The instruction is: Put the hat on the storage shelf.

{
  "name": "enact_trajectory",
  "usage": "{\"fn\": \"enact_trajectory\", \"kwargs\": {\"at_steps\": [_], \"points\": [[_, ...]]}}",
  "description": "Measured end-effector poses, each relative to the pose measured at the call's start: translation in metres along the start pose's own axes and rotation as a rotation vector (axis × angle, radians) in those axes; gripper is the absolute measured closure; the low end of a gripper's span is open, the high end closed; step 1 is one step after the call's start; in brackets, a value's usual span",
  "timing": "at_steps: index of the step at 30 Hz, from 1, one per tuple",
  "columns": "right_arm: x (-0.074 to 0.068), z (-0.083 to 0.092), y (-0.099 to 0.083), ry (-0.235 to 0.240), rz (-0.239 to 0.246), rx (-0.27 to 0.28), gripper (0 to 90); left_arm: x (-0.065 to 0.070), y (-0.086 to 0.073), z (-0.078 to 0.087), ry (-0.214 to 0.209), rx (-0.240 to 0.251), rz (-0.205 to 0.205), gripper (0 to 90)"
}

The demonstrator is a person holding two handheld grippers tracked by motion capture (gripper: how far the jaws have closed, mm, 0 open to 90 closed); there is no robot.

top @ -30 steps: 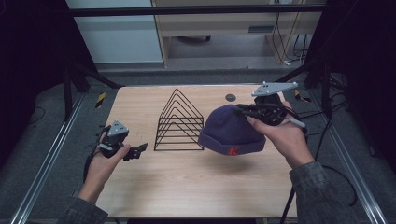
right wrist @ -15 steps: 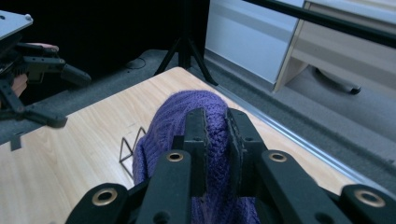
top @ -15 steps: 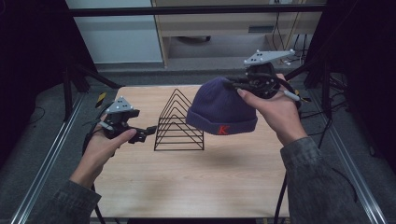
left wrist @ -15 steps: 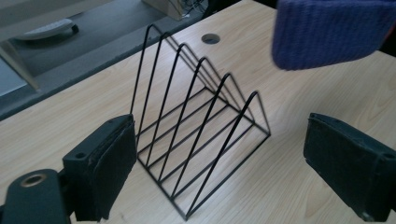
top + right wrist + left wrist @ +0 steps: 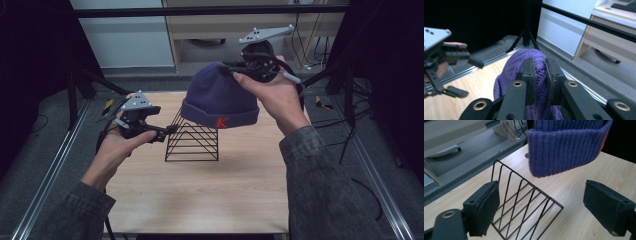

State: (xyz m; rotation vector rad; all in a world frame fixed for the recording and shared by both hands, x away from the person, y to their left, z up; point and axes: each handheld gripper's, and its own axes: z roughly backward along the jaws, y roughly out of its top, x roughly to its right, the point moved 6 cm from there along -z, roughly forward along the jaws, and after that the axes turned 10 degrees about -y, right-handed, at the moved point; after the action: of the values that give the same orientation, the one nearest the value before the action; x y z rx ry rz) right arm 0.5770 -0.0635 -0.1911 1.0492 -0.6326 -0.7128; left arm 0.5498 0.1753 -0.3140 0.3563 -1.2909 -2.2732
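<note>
A: Where is the purple beanie relative to the wire rack?

B: Above it, off the bench, with its cuff hanging just over the rack's top edge. In the left gripper view the cuff hangs above the rack's far end, not touching the wires.

A: What holds it?

B: The right gripper, up by the beanie's crown. Its jaws are clenched on a fold of the knit; the right gripper view shows the purple fabric pinched between the two pads.

A: And the left gripper?

B: It sits just left of the rack, at the height of its upper edge. Its jaws are released and have just been closing a little, with nothing gripped between them. The rack stands upright on the bench beneath the beanie.
</note>
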Motion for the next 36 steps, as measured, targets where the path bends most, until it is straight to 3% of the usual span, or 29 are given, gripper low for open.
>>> {"fn": "enact_trajectory", "kwargs": {"at_steps": [8,22,27,31,36], "points": [[-0.013,-0.012,0.018,0.019,0.026,0.016,79.2,-0.012,0.017,0.005,0.008,0.018,0.007,14.2],[-0.035,-0.025,0.029,0.063,0.036,0.036,79.2,-0.019,0.014,-0.006,-0.029,0.002,0.013,13.2],[-0.04,-0.027,0.031,0.076,0.04,0.04,79.1,-0.02,0.009,-0.01,-0.058,0.001,0.018,17.8],[-0.042,-0.029,0.03,0.082,0.042,0.04,79.1,-0.021,0.008,-0.013,-0.078,-0.005,0.018,32.9],[-0.041,-0.032,0.026,0.08,0.042,0.028,79.1,-0.024,0.006,-0.014,-0.069,-0.004,0.034,62.5]]}}
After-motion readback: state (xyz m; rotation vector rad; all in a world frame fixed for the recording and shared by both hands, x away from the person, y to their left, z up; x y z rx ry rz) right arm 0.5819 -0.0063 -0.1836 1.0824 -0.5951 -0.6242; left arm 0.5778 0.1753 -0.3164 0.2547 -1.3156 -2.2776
